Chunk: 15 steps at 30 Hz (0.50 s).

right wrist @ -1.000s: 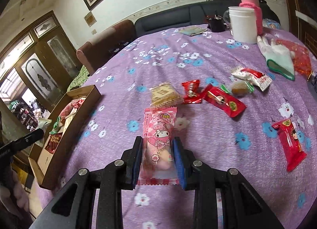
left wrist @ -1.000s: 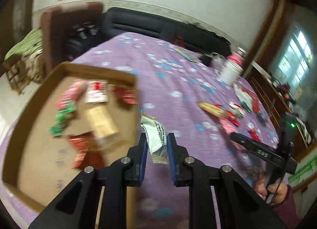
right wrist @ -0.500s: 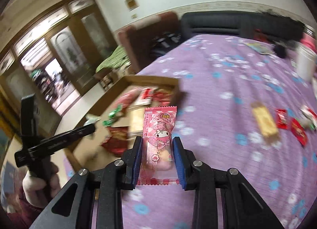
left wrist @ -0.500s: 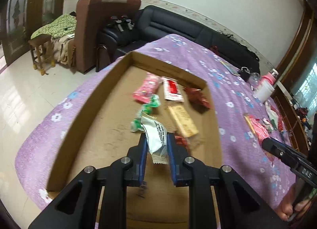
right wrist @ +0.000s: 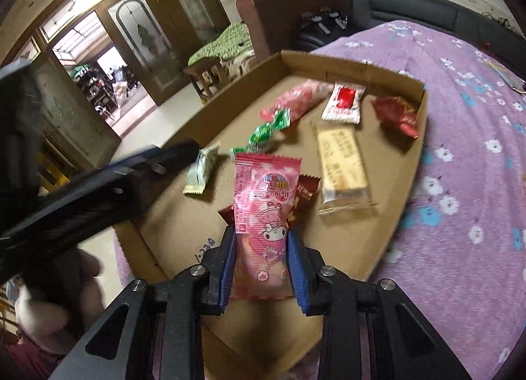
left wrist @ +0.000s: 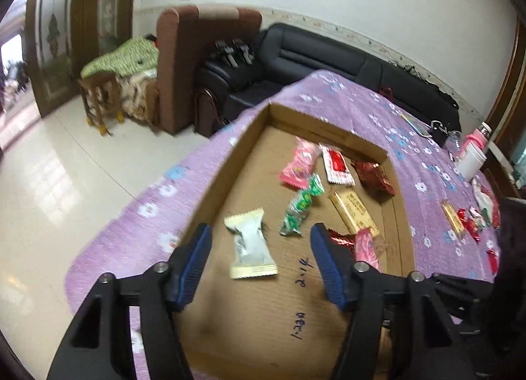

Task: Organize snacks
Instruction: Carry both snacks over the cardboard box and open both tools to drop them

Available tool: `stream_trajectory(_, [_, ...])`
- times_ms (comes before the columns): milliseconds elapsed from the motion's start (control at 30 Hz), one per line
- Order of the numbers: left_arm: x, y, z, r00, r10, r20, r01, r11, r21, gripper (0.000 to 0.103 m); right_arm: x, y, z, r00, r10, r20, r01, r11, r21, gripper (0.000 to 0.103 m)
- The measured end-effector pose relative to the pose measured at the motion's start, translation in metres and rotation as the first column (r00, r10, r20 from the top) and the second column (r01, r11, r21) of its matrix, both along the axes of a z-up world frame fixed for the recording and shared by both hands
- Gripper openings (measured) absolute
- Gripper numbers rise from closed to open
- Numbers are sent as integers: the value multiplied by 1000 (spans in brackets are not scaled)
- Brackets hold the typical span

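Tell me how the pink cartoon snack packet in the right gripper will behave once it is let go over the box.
The pink packet looks like thin crinkly film, probably light, so it should drop flat rather than roll. Its top stands free above the right gripper, suggesting some stiffness. It may land on the red wrapper in the cardboard box.

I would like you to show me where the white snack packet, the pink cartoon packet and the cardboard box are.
white snack packet (left wrist: pixel 251 243), left wrist view, middle of the wrapper.
pink cartoon packet (right wrist: pixel 263 212), right wrist view, printed front above the fingers.
cardboard box (left wrist: pixel 230 171), left wrist view, left wall.
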<state>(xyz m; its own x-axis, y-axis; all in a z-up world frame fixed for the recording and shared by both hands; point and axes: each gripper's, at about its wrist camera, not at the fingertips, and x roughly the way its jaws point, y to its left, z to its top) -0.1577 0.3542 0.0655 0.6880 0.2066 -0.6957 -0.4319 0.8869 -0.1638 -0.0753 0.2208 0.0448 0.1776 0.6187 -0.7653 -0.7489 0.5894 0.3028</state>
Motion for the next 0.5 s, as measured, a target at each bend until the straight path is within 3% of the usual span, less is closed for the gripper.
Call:
stream_trajectory(200, [-14,-7,23,999,31,27,-32,997,65,77,-12,14,-2,996,15,87,-9,998,-64,37])
stream_trajectory(300, [-22,-13,33,998,40,43,-44,993,108,79,-21,15,3,992,29,126,-21,997,-68,45])
stream_trajectory(367, [-24,-17,37,998,45,53,-52,990,135,80,-26,13,9,988,25,151,-17,998,-56,58])
stream_trajectory(500, [-30,-23,45,996,64,66,-74,982,174,82,-34,2,21,978,11,209,-3,999,-37,60])
